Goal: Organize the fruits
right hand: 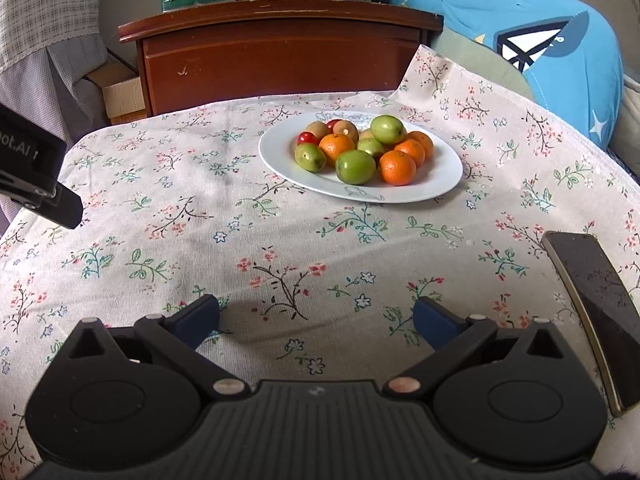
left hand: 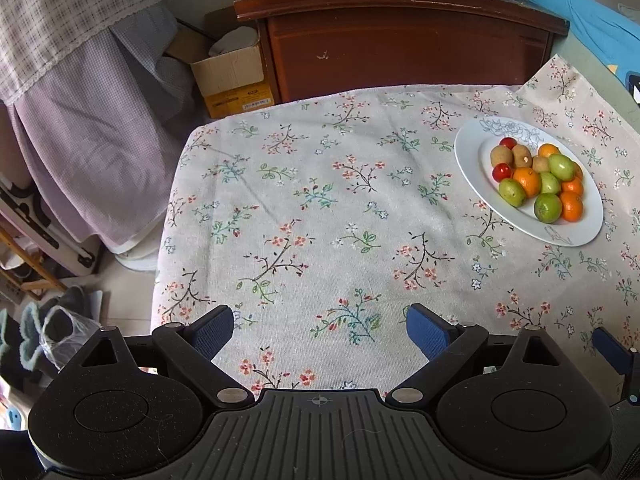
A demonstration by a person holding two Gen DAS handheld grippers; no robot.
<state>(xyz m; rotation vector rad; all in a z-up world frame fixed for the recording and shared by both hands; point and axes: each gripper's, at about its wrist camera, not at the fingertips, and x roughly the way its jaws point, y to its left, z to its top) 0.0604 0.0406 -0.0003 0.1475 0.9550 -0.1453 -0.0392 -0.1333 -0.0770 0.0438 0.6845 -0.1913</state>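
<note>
A white oval plate [right hand: 432,184] sits on the floral tablecloth and holds a pile of fruit: oranges [right hand: 397,167], green fruits [right hand: 355,166], brown kiwis [right hand: 347,130] and small red tomatoes [right hand: 307,138]. In the left wrist view the plate [left hand: 472,160] is at the far right. My left gripper [left hand: 320,330] is open and empty, low over the cloth, well left of the plate. My right gripper [right hand: 316,316] is open and empty, over the cloth in front of the plate.
A dark phone [right hand: 596,304] lies on the cloth at the right. A brown wooden cabinet [right hand: 280,52] stands behind the table, with a cardboard box [left hand: 232,76] beside it. A blue cushion [right hand: 560,60] is at the back right. The table's left edge [left hand: 168,216] drops to the floor.
</note>
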